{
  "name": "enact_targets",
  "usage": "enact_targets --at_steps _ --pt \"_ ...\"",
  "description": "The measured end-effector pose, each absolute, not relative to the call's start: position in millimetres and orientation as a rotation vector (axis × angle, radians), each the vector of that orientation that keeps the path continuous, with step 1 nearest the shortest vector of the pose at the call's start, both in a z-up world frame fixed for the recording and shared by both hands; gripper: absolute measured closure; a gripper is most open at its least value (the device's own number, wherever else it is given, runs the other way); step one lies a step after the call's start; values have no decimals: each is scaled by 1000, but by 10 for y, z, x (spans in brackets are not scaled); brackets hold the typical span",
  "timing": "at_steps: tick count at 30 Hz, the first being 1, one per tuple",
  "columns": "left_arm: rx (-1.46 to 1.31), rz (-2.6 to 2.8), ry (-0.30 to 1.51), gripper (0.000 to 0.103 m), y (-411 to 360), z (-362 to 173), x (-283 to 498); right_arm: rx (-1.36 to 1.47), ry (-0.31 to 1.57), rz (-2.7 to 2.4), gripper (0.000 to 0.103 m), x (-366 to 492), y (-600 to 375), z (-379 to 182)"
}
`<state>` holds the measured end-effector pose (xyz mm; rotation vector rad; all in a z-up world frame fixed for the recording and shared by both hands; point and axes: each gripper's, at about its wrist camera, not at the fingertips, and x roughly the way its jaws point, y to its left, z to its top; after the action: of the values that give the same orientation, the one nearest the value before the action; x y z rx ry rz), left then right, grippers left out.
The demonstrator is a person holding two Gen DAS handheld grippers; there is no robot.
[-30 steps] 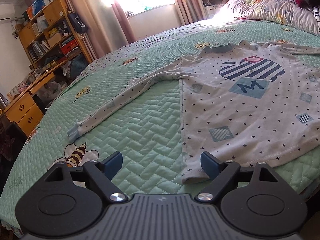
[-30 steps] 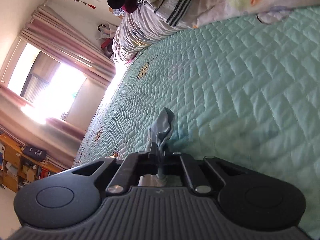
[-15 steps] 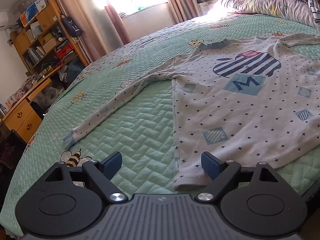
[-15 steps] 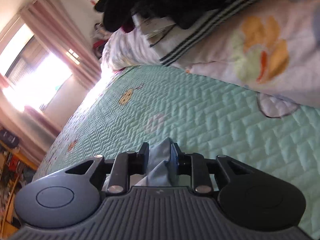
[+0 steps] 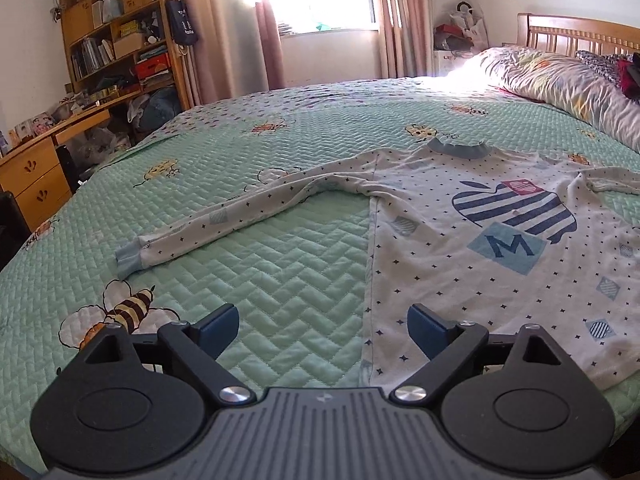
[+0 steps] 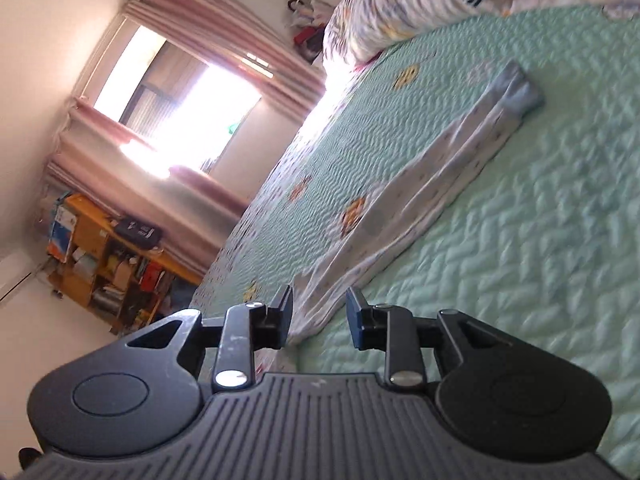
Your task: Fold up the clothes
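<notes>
The left hand-held gripper [image 5: 322, 330] hovers with jaws wide and opening further, nothing between them; the shirt [image 5: 480, 264] lies flat on the bed [image 5: 280, 264] just ahead, its hem corner before the right finger. The right hand-held gripper [image 6: 318, 316] is narrowly parted and opening, the sleeve [image 6: 420, 184] lying free ahead, cuff farthest away.

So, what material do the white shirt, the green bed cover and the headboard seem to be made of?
The shirt looks like soft, matte knit cotton: it lies limp and creases easily, with ribbed blue cuffs. The bed cover seems quilted fabric, probably padded cotton or polyester: stitched zigzag ridges, slight sheen. The headboard looks like varnished wood: orange-brown slats with gloss.
</notes>
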<state>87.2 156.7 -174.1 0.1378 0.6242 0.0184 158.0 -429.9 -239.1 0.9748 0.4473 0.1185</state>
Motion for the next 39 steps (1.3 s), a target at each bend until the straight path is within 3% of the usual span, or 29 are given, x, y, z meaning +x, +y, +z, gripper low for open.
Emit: enact_targets --at_steps 6,15,27,31,34,36,37,38,39 --pt "103 45 622 9 1696 -1774 857 950 564 228 69 2132 -3957 -2377" --pt "143 86 572 9 1654 -1907 890 508 758 489 67 3689 -3871 -1795" --pt "201 142 582 8 1628 -2012 1201 214 941 704 67 4674 -3683 -2309" --pt "218 132 591 8 1571 -2034 1266 204 914 789 55 4809 -3588 -2367" --pt "229 123 601 8 1540 -2059 1302 159 905 836 55 4887 -3494 -2373" --pt "237 119 606 8 1527 -2075 1319 140 910 844 61 4907 -3487 -2370" --pt "239 118 608 8 1522 -2082 1329 131 919 844 84 4916 -3484 -2377" --pt "242 118 609 7 1518 -2090 1336 127 930 846 99 4928 -3475 -2394" --pt "242 118 609 7 1518 -2098 1337 129 936 847 99 4931 -3469 -2408"
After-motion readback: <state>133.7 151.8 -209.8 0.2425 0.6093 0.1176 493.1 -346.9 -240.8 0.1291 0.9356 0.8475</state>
